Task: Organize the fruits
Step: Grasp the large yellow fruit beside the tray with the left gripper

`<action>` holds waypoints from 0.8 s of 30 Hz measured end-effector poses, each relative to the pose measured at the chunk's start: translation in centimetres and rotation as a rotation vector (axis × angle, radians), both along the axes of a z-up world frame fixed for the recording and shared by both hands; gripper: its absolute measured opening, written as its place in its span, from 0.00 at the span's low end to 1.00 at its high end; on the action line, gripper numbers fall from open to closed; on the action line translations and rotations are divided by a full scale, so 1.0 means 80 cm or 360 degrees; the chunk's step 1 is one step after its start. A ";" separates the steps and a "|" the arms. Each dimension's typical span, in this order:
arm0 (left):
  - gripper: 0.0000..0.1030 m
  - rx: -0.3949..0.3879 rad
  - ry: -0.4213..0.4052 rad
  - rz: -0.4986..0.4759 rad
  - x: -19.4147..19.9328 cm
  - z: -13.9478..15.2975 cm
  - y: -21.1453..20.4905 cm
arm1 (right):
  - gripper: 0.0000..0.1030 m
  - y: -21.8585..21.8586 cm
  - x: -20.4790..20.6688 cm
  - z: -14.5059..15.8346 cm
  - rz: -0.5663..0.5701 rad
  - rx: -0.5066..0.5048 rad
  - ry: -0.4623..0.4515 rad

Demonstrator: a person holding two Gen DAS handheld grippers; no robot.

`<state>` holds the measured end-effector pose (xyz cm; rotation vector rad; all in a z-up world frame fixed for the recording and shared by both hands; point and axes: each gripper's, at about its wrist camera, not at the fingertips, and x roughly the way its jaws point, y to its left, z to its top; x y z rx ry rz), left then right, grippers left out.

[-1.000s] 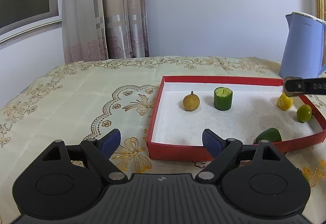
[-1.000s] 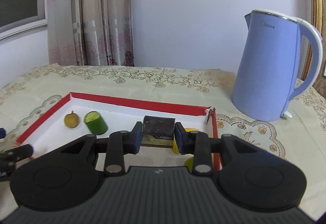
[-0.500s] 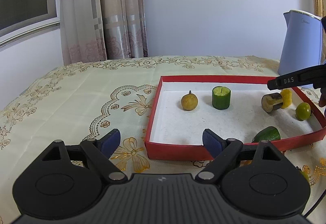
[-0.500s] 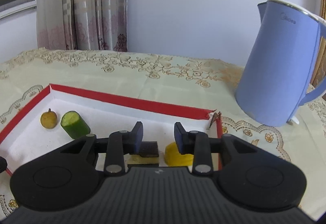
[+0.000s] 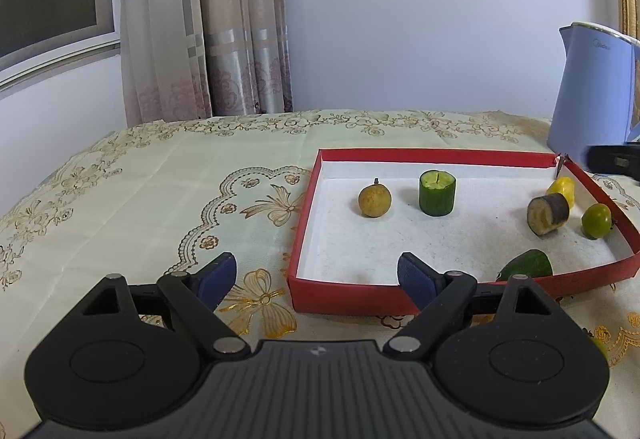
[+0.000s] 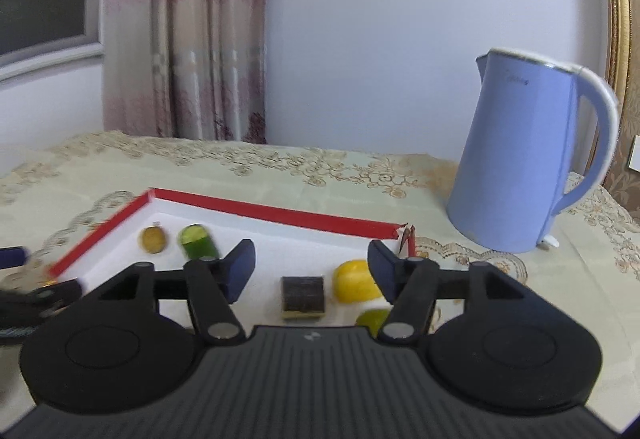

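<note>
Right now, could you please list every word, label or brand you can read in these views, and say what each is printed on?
"Midea": grey brand lettering near the top of the light blue plastic electric kettle, legible in the left wrist view, too blurred to read in the right wrist view.
A small logo mark on each gripper's black body: not text.
Nothing else carries writing.

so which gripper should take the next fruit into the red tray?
Probably left. The left gripper is open and empty beside the red cardboard tray. The right gripper, jaws just opened, is open over the dark-skinned cut piece lying in the tray. No loose fruit clearly shows.
</note>
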<state>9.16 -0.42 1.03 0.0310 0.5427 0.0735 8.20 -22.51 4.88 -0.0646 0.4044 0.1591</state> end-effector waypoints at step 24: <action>0.86 -0.0110 0.0109 -0.0411 -0.064 0.002 -0.011 | 0.78 0.025 -0.154 -0.041 -0.0011 -0.0123 -0.0091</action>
